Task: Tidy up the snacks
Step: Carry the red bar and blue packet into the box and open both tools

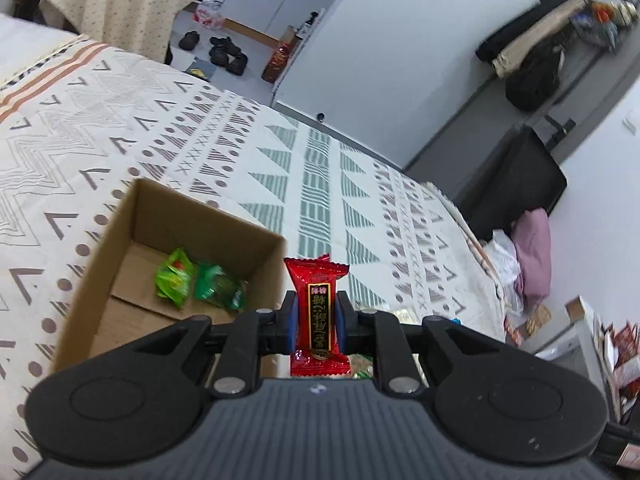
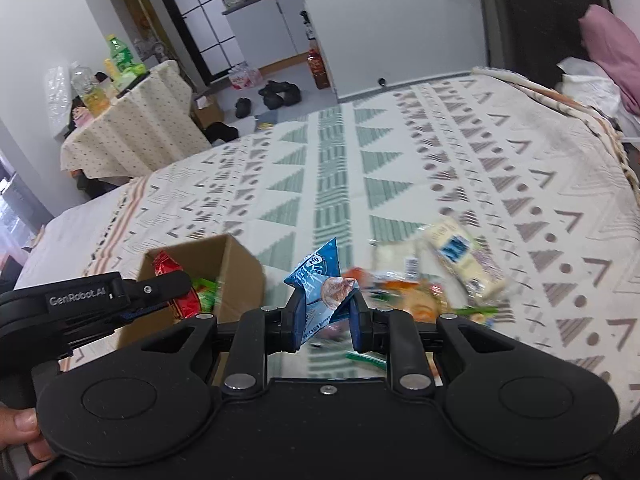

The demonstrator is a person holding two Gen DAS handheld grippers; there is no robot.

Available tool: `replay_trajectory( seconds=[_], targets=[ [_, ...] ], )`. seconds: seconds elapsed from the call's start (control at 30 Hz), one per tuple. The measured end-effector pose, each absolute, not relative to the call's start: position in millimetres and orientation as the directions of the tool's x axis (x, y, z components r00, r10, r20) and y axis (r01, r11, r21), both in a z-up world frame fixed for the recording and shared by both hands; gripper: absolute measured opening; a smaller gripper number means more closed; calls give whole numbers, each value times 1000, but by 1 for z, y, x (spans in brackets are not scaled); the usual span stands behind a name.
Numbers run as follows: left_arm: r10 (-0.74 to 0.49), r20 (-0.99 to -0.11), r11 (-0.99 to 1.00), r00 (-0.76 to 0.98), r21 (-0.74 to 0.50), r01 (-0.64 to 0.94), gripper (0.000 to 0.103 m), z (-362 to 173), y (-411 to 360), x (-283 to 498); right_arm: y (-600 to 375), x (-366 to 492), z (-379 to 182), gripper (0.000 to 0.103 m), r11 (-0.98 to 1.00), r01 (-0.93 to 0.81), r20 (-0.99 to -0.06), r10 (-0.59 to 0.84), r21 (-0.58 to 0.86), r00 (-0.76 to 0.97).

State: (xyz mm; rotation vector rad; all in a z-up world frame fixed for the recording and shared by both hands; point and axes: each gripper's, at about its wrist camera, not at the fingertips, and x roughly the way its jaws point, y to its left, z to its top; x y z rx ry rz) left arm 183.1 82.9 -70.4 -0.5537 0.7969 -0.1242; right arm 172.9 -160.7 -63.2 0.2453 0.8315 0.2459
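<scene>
The left gripper (image 1: 316, 316) is clamped on one red snack packet (image 1: 318, 312), held upright just beside the cardboard box (image 1: 120, 240) on the patterned bed (image 1: 240, 140); two green packets (image 1: 200, 284) lie inside the box; the right gripper (image 2: 326, 312) pinches one blue snack packet (image 2: 320, 284) above the bed; a blurred heap of loose snacks (image 2: 440, 280) lies to its right, with nothing between the grippers and the box.
</scene>
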Motion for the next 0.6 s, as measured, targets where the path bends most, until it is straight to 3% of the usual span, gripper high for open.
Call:
replay_trajectory(
  seconds=[0.6],
  targets=[
    [-215,-691,802,690,-528,-280,18,-94,150,194,-67,198,-62,22,918,-223,-687,395,330,610]
  ],
)
